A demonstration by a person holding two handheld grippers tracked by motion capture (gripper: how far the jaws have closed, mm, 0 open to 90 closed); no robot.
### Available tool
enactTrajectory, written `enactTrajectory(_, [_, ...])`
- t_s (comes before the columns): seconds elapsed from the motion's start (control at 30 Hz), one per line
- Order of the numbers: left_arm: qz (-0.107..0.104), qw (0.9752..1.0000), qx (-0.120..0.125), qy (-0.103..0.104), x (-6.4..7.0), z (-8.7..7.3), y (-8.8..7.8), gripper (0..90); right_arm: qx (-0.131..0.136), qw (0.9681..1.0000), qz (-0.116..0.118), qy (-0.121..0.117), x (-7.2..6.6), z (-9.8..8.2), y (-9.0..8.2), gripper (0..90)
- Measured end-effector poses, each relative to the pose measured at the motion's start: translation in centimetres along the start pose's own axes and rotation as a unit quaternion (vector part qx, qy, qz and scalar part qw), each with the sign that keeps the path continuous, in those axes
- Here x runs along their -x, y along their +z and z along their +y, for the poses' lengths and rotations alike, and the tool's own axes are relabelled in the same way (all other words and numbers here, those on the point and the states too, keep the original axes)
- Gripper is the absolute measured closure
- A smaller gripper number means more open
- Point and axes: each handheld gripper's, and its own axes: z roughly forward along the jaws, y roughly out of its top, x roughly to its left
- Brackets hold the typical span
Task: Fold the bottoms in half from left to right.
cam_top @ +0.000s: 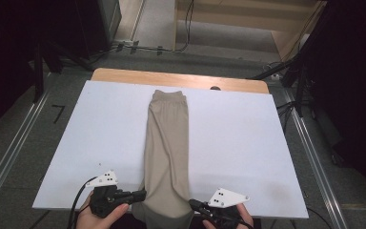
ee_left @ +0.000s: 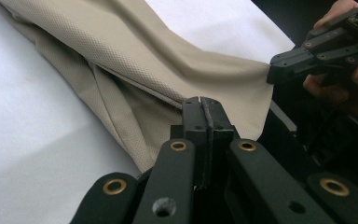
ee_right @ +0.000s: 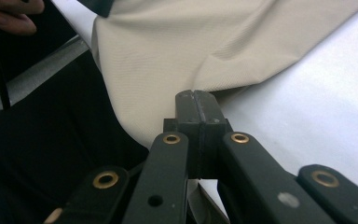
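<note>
From the high view, I see the beige trousers (cam_top: 167, 152) lying lengthwise down the middle of the white table (cam_top: 243, 143), waistband at the far end, the near end spilling over the table's front edge. My left gripper (cam_top: 140, 194) sits at the left side of that near end and my right gripper (cam_top: 193, 204) at the right side. If I lift one side ahead of the other, I expect the fold to skew.

In the left gripper view, the jaws stand pressed together with the cloth edge at their tips; I cannot tell whether any fabric is actually caught between the pads. If it is only a sliver, it could slip free on the first pull.

In the right gripper view, the jaws are likewise pressed together at the cloth's hem, and here too the bite looks thin. The hanging part could drag the trousers off the table if either hold fails.
</note>
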Motion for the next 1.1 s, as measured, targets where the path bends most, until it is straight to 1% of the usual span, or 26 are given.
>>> enactTrajectory(0.07, [0.007, 0.9999, -0.014, 0.005, -0.1, -0.1, 0.4, 90.0, -0.002, 1.0, -0.001, -0.002, 0.0, 0.0, 0.1, 88.2])
enactTrajectory(0.1, [0.017, 0.9996, -0.021, 0.011, 0.0, -0.1, 0.6, 90.0, -0.003, 1.0, -0.002, -0.003, 0.0, 0.0, 0.1, 88.1])
enactTrajectory(0.13, [0.031, 0.9989, -0.029, 0.021, 0.1, -0.1, 0.8, 90.0, -0.004, 1.0, -0.001, -0.002, 0.1, 0.0, 0.2, 88.2])
enactTrajectory(0.17, [0.038, 0.9984, -0.034, 0.026, 0.3, -0.1, 1.0, 90.0, -0.005, 1.0, -0.003, -0.001, 0.1, -0.1, 0.2, 88.2])
enactTrajectory(0.23, [0.041, 0.9981, -0.037, 0.029, 0.4, 0.0, 1.4, 90.0, -0.008, 1.0, -0.004, 0.001, 0.3, -0.1, 0.2, 88.2])
enactTrajectory(0.27, [0.047, 0.9977, -0.039, 0.03, 0.5, 0.0, 1.6, 89.2, -0.009, 0.9999, -0.005, 0.003, 0.4, -0.2, 0.3, 88.2])
enactTrajectory(0.33, [0.045, 0.9974, -0.047, 0.03, 0.5, 0.1, 2.2, 85.4, -0.011, 0.9999, -0.006, 0.002, 0.5, -0.3, 0.3, 88.2])
enactTrajectory(0.37, [0.054, 0.9967, -0.052, 0.033, 0.6, 0.1, 2.5, 82.6, -0.012, 0.9999, -0.006, 0.003, 0.5, -0.3, 0.3, 88.1])
enactTrajectory(0.4, [0.067, 0.9957, -0.052, 0.036, 0.7, 0.1, 2.8, 79.5, -0.012, 0.9999, -0.006, 0.001, 0.5, -0.3, 0.4, 88.2])
enactTrajectory(0.43, [0.085, 0.9939, -0.056, 0.042, 0.9, 0.1, 3.0, 75.3, -0.014, 0.9999, -0.006, 0.002, 0.5, -0.3, 0.4, 88.2])
enactTrajectory(0.47, [0.107, 0.9911, -0.059, 0.053, 1.1, 0.1, 3.2, 71.8, -0.014, 0.9999, -0.007, 0.002, 0.5, -0.3, 0.4, 88.2])
enactTrajectory(0.5, [0.114, 0.99, -0.059, 0.058, 1.1, 0.1, 3.2, 71.2, -0.014, 0.9999, -0.008, 0.001, 0.5, -0.3, 0.3, 88.2])
enactTrajectory(0.53, [0.113, 0.9901, -0.06, 0.058, 1.2, 0.1, 3.3, 71.4, -0.014, 0.9998, -0.01, 0.0, 0.5, -0.3, 0.3, 88.1])
enactTrajectory(0.6, [0.125, 0.9879, -0.062, 0.068, 1.2, 0.1, 3.5, 75.7, -0.013, 0.9999, -0.01, 0.0, 0.6, -0.4, 0.3, 88.2])
enactTrajectory(0.67, [0.115, 0.9888, -0.064, 0.071, 1.2, 0.2, 3.5, 88.0, -0.013, 0.9999, -0.01, 0.001, 0.6, -0.4, 0.3, 88.2])
enactTrajectory(0.7, [0.11, 0.9896, -0.059, 0.072, 1.2, 0.3, 3.3, 89.7, -0.013, 0.9999, -0.01, 0.001, 0.6, -0.4, 0.3, 88.2])
enactTrajectory(0.77, [0.101, 0.9911, -0.05, 0.07, 1.3, 0.5, 3.1, 90.0, -0.013, 0.9999, -0.01, 0.001, 0.6, -0.4, 0.3, 88.2])
enactTrajectory(0.83, [0.089, 0.9933, -0.038, 0.063, 1.3, 0.6, 2.7, 90.0, -0.013, 0.9999, -0.01, 0.001, 0.5, -0.4, 0.3, 88.2])
enactTrajectory(0.9, [0.073, 0.9955, -0.028, 0.054, 1.1, 0.7, 2.4, 90.0, -0.011, 0.9999, -0.009, 0.001, 0.5, -0.3, 0.2, 88.2])
enactTrajectory(0.97, [0.051, 0.9979, -0.016, 0.038, 0.8, 0.8, 1.9, 90.0, -0.01, 0.9999, -0.008, 0.0, 0.4, -0.3, 0.1, 88.2])
enactTrajectory(1.07, [0.027, 0.9994, -0.003, 0.019, 0.4, 1.0, 1.0, 90.0, -0.006, 1.0, -0.005, -0.002, 0.3, -0.2, -0.1, 88.2])
enactTrajectory(1.1, [0.023, 0.9996, -0.001, 0.017, 0.3, 1.0, 0.9, 90.0, -0.005, 1.0, -0.005, -0.002, 0.2, -0.1, -0.1, 88.2])
